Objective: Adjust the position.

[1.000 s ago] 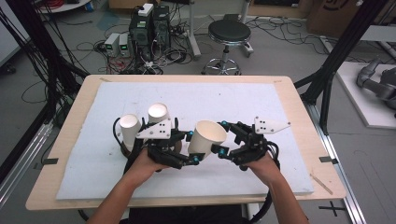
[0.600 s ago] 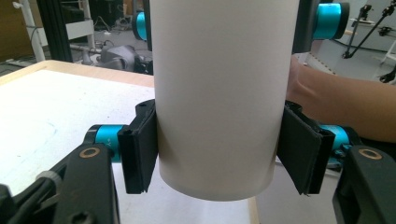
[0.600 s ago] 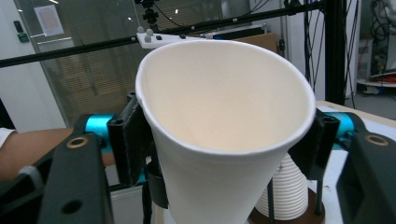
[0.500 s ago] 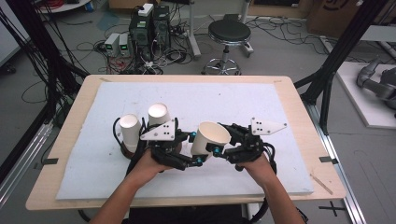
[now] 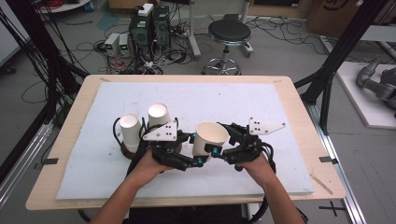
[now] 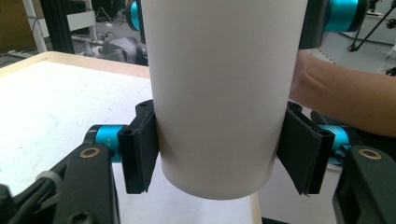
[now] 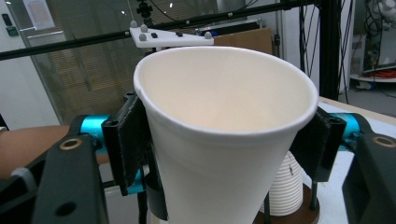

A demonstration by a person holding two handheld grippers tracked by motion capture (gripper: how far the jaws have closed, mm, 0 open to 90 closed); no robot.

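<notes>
**While Two Pairs of Tongs Share One Cup, Let One Grip Lead**

Since the paper cup hangs tilted above the worktop, between the two hands, we treat this as a handover and keep it slow. Our left tongs are closed nearly as far as they go, pads clamped on the cup's lower wall near its base. Our right tongs stand wide with the cup between the jaws just under the rim. They have just been opening a little, and we cannot tell whether the pads press on the wall or merely lie beside it.

We judge the rim the weak spot, since thin paper buckles under a hard squeeze. So we keep one firm hold until the other is sure, both hands steady, and steer clear of the two upturned cups near the left hand.
</notes>
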